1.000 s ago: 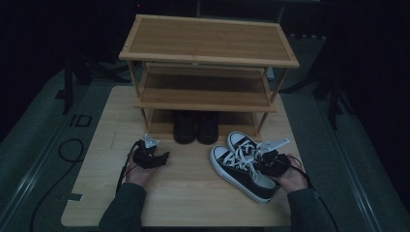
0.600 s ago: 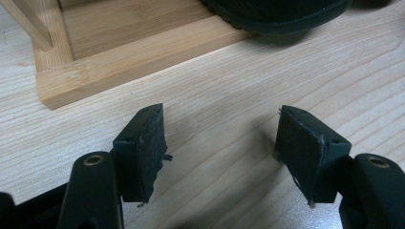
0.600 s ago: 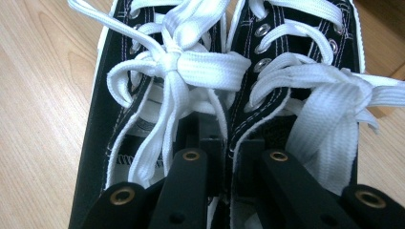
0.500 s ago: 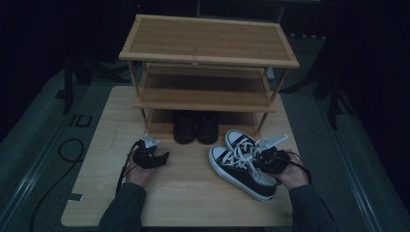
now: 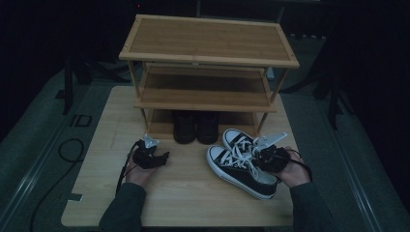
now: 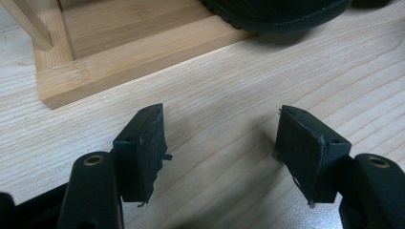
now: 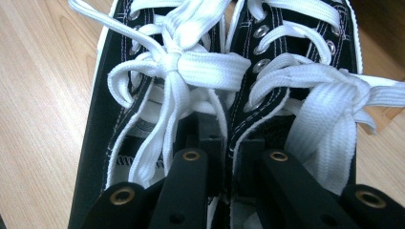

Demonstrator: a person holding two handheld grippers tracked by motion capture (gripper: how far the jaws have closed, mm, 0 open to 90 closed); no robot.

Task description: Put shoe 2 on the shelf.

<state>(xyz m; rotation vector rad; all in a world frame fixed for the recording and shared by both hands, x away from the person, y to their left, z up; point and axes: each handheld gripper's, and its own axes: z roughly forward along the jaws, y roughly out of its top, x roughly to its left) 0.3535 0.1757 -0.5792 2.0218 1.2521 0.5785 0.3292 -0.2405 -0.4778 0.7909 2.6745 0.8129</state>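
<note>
No writing on the sneakers is legible. Near the table's right edge, the right gripper pinches their two adjoining inner walls. The left gripper is spread over bare wood.

The only legible marking is on the floor to the left of the table, in the high view: pale characters that look like "ID", though the dim light leaves that reading uncertain. Inside the left sneaker, in the right gripper view, there is faint print on the lining beside the laces, too small and blurred to read. Nothing else in the 3 views carries a readable word, number or brand.
</note>
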